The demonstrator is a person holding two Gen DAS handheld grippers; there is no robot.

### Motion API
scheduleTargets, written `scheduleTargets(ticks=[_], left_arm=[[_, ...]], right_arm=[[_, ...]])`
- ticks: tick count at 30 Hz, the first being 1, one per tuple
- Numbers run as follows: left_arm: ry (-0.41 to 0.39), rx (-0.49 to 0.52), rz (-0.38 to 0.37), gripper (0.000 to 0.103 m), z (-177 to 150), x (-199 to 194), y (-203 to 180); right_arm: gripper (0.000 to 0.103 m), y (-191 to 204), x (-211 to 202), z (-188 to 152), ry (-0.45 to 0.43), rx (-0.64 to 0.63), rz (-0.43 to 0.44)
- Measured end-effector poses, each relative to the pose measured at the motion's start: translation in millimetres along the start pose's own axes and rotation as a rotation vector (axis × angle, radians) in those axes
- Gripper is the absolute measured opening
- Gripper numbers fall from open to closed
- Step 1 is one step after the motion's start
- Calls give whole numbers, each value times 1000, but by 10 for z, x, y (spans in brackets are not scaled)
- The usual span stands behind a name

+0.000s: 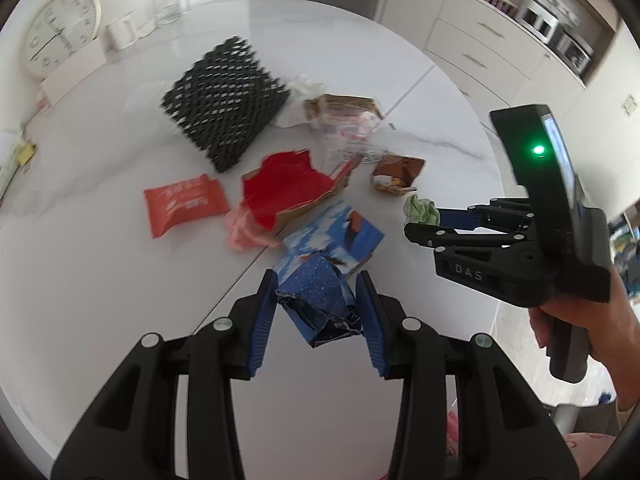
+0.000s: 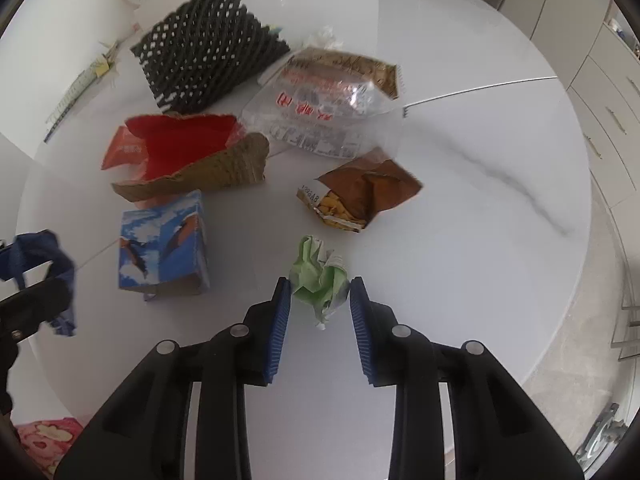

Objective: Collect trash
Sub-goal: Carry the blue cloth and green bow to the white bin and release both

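My left gripper (image 1: 318,286) is shut on a dark blue crumpled paper scrap (image 1: 320,304) and holds it above the white table; the scrap also shows at the left edge of the right wrist view (image 2: 56,264). My right gripper (image 2: 320,294) is shut on a crumpled green paper ball (image 2: 318,276), seen in the left wrist view too (image 1: 422,209). Trash lies on the table: a blue box with a bird picture (image 2: 162,244), red-lined torn cardboard (image 2: 192,156), an orange packet (image 1: 184,204), a brown snack bag (image 2: 360,192), a clear plastic bag (image 2: 328,108) and pink tissue (image 1: 248,232).
A black mesh basket (image 1: 224,100) lies tipped at the table's back. A wall clock (image 1: 60,30), a white cup (image 1: 122,32) and a glass container (image 1: 172,4) stand behind it. The round table's edge (image 2: 576,280) runs right, with cabinets (image 1: 488,52) beyond.
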State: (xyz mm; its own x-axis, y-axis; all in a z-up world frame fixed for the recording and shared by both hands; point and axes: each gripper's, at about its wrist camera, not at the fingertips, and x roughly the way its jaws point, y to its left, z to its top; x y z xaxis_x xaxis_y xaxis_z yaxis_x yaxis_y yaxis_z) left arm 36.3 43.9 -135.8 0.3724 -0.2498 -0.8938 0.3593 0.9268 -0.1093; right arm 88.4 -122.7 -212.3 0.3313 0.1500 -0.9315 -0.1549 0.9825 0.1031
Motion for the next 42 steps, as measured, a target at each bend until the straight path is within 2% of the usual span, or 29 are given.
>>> scheduleTargets(ticks=[4, 10, 16, 20, 24, 27, 29, 34, 39, 42], left_arm=[[-5, 78, -31, 40, 89, 7, -217], [0, 210, -144, 40, 174, -6, -909], [64, 346, -279, 40, 87, 159, -1880], [135, 401, -328, 40, -19, 346, -2410], [185, 409, -323, 42, -71, 467, -2700], [186, 403, -292, 52, -76, 487, -2800], [177, 395, -273, 64, -80, 469, -2819], [152, 399, -234, 72, -87, 437, -2790], [128, 408, -195, 72, -59, 371, -2725], [118, 406, -182, 73, -33, 325, -2712]], right_arm=[[31, -163, -371, -173, -41, 47, -10], [31, -709, -941, -690, -56, 156, -57], [31, -1349, -1159, -1305, -7, 220, -115], [32, -1659, -1142, -1648, 38, 254, -93], [33, -1827, -1048, -1838, 69, 270, -64], [33, -1887, -1010, -1921, 79, 266, -43], [33, -1937, -993, -1935, 85, 261, -29], [35, -1945, -963, -1901, 92, 249, -3], [37, -1851, -880, -1901, 122, 228, 15], [45, -1756, -815, -1920, 158, 205, 36]])
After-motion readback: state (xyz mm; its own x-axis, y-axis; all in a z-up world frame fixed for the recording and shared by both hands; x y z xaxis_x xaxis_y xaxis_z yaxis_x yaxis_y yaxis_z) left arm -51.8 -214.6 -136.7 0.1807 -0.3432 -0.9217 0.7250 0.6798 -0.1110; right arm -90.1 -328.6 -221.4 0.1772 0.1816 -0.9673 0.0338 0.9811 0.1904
